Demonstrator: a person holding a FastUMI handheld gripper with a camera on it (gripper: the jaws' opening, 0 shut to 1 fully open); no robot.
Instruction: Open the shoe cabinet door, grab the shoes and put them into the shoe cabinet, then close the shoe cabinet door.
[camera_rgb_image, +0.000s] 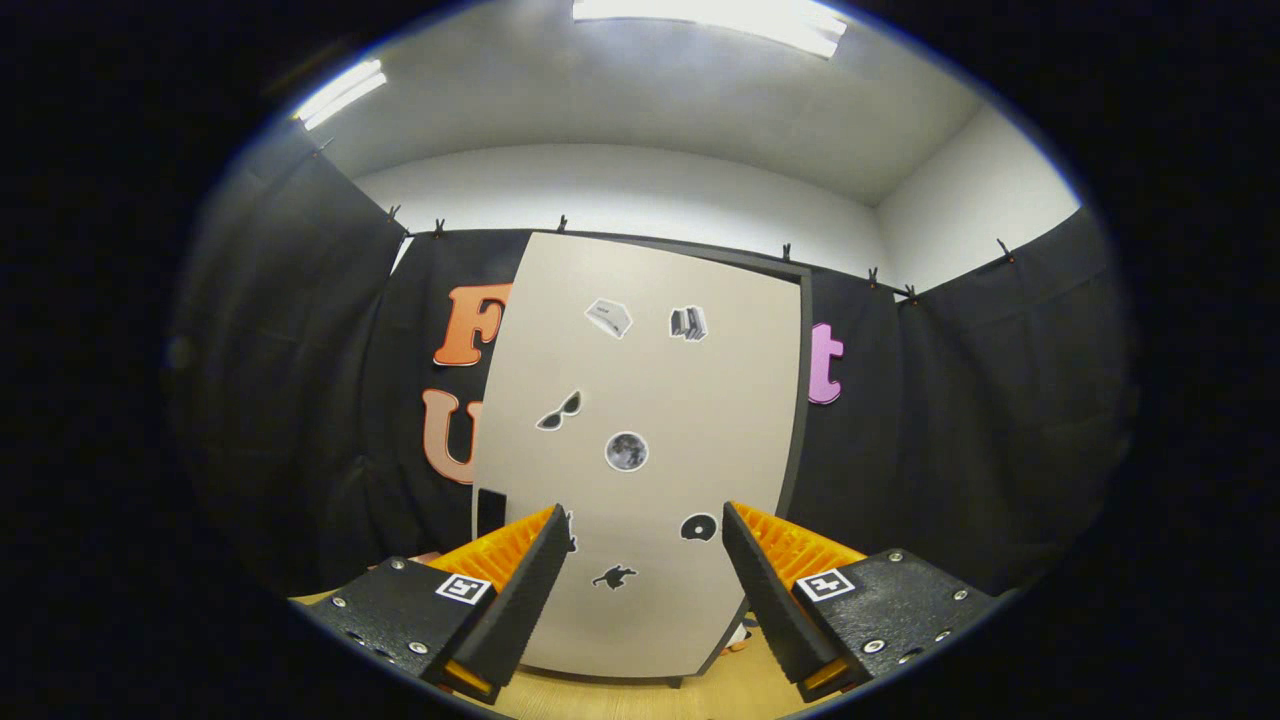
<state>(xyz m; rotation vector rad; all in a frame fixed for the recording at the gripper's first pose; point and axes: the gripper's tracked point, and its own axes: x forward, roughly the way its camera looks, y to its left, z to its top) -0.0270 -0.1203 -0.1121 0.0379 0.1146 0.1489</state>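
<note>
Two fingers of the hand-held gripper stand wide apart with nothing between them, so I am holding nothing. Just ahead of them, and filling the gap between them, is the shoe cabinet door, a tall pale panel dotted with small stickers.

I judge the door to be stiff and flat, light enough to swing on its hinges but smooth, so the fingers would slide on its face. I see no knob or handle on it. The one dark notch low on its left edge, just beyond my left finger, may be a finger pull, though I cannot tell for sure. Failing that, I would take the door by a free edge, one finger behind and one in front. The dark frame of the cabinet shows along the top and down the right side of the door, so I guess the hinges sit there and the left edge is the one that swings. That is a guess only.

The door's long axis runs straight up from the floor, and its face points squarely at me. It looks shut or nearly so.

The cabinet stands on a light wooden floor, its foot near my fingers. At the bottom right corner of the door something small and pale with orange lies on the floor; it could be a shoe, but too little shows to say.
</note>
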